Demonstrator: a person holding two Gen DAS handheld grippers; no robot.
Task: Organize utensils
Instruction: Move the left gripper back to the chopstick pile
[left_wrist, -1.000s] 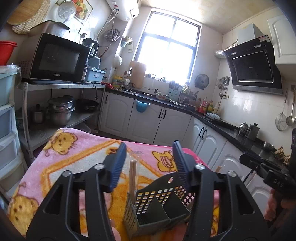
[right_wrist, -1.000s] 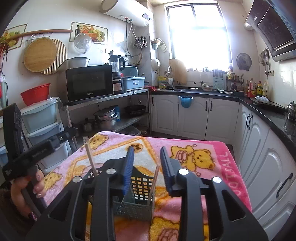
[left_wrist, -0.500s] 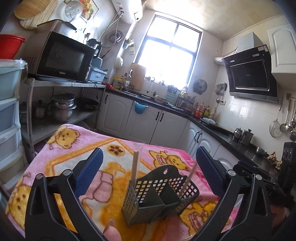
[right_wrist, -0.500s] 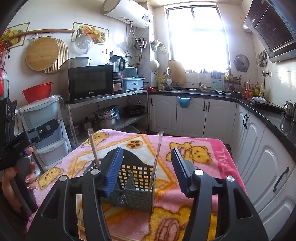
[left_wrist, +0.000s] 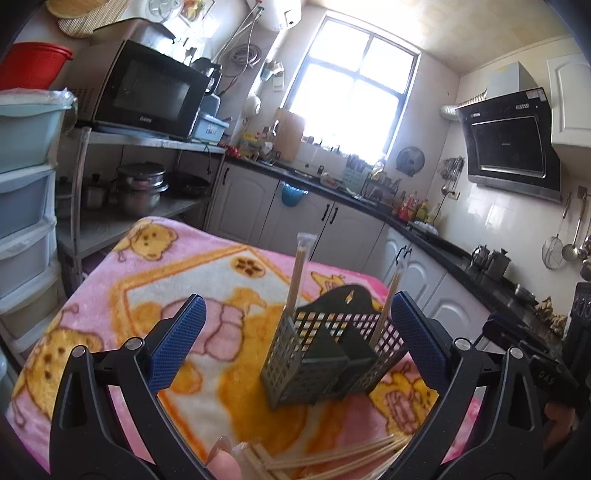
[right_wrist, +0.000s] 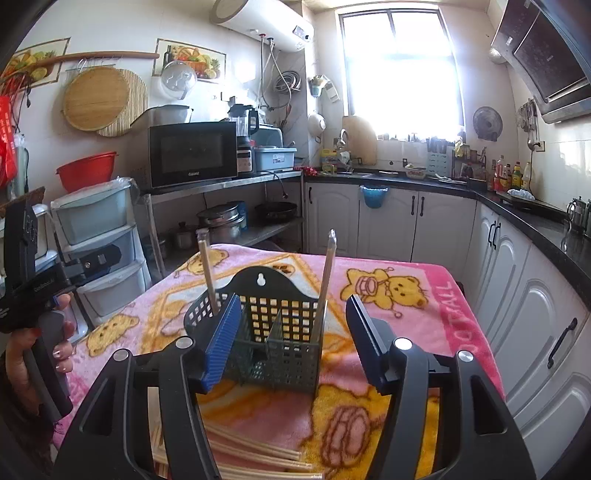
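Observation:
A dark slotted utensil holder (left_wrist: 332, 354) (right_wrist: 273, 339) stands on the pink bear blanket (left_wrist: 166, 295) (right_wrist: 406, 295). Two wrapped chopstick pairs stand in it: one (left_wrist: 297, 273) (right_wrist: 207, 273) in its left compartment, one (left_wrist: 388, 299) (right_wrist: 325, 280) in its right. Several more wrapped chopsticks (left_wrist: 332, 458) (right_wrist: 258, 454) lie on the blanket near me. My left gripper (left_wrist: 295, 339) is open and empty, just short of the holder. My right gripper (right_wrist: 288, 339) is open and empty, its blue pads to either side of the holder's front.
A steel rack with a microwave (right_wrist: 192, 153) and pots stands left of the table, with plastic drawers (right_wrist: 99, 251) beside it. White cabinets (right_wrist: 535, 295) under a black counter run along the back and right. The blanket's right edge (right_wrist: 476, 317) is close to the cabinets.
Both grippers opened, letting go of the chopstick pairs now standing in the holder. Both pulled back a little toward me, so the loose chopsticks came into view.

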